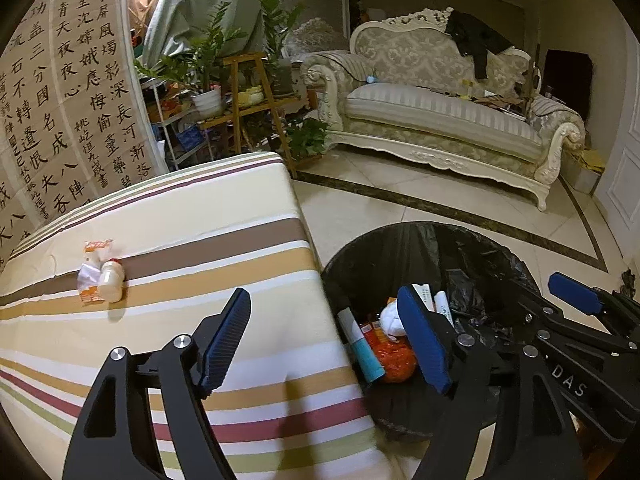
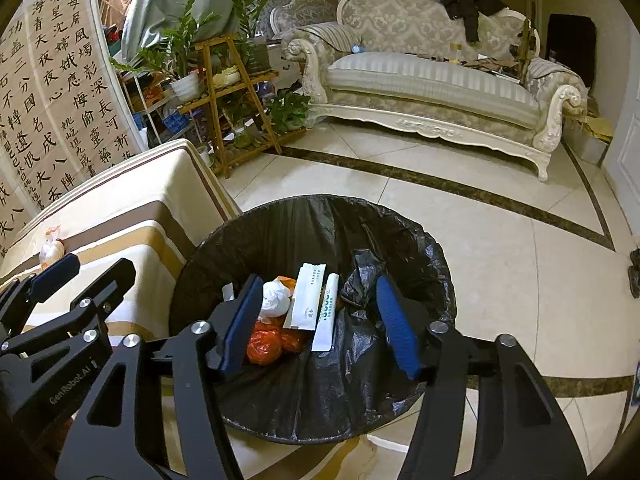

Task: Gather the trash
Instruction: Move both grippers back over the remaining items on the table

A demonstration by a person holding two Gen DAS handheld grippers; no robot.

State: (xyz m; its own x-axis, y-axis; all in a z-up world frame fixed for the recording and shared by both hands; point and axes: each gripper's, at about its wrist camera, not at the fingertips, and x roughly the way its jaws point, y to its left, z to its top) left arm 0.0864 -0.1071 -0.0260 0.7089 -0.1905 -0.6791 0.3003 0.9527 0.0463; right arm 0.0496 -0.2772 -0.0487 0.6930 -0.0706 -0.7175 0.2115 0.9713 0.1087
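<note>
We hold both grippers over the bin (image 2: 320,216) beside the striped table (image 1: 200,216), jaws wide and empty. The left gripper (image 1: 324,336) should swing toward the small bottle (image 1: 110,280) and wrapper (image 1: 90,276), approaching low and level.

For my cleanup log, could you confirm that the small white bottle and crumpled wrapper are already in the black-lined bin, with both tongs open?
Not quite: the small white bottle and crumpled wrapper lie on the striped tablecloth, as the left wrist view shows. Both tongs are open.
</note>
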